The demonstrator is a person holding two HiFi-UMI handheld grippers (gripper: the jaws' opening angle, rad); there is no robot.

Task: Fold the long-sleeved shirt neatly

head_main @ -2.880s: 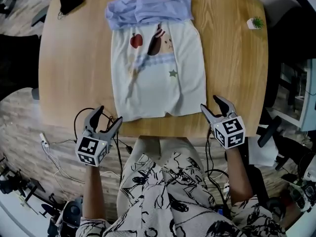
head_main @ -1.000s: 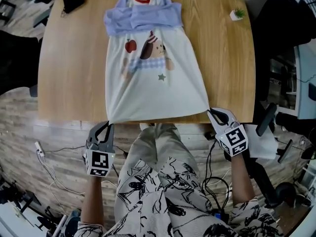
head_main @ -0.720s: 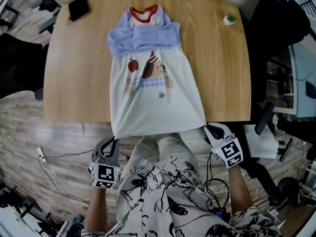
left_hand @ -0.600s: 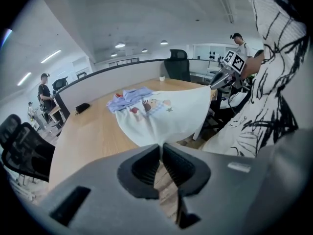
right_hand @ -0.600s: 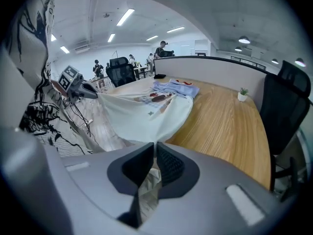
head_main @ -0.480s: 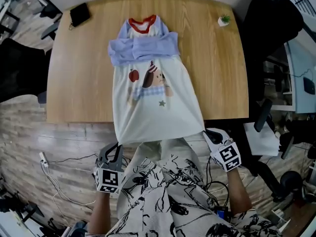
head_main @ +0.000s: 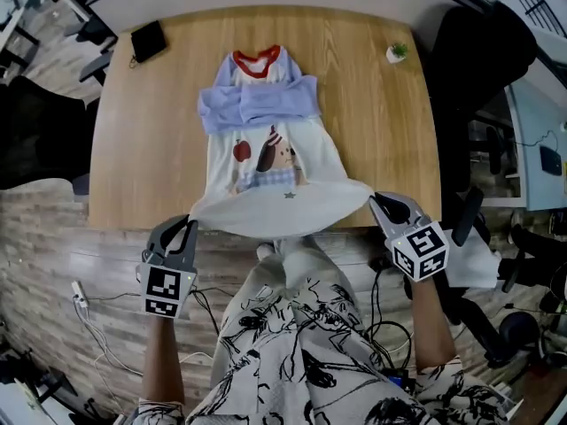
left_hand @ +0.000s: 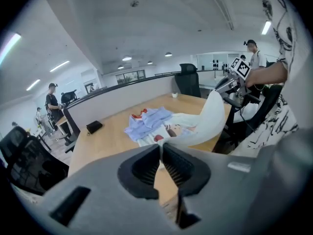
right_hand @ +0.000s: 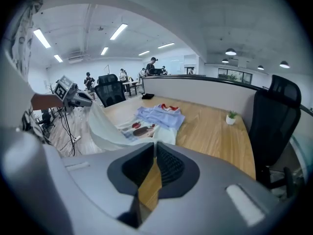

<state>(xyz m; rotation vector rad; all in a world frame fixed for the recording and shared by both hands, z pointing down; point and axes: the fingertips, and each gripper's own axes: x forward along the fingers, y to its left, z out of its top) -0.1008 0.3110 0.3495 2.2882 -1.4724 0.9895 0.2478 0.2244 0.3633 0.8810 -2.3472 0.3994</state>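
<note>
Wooden tabletop [head_main: 133,149] has a black pouch [head_main: 148,41] on its far left corner and a tiny potted plant [head_main: 395,52] far right. Black office chair [head_main: 469,69] off right, cables [head_main: 80,290] on the plank floor [head_main: 53,237].

We've got both forearms out front, set wide, tips angled down: left gripper [head_main: 188,224] pinched tight on one shirt [head_main: 266,206] corner, right gripper [head_main: 376,201] on the other.
</note>
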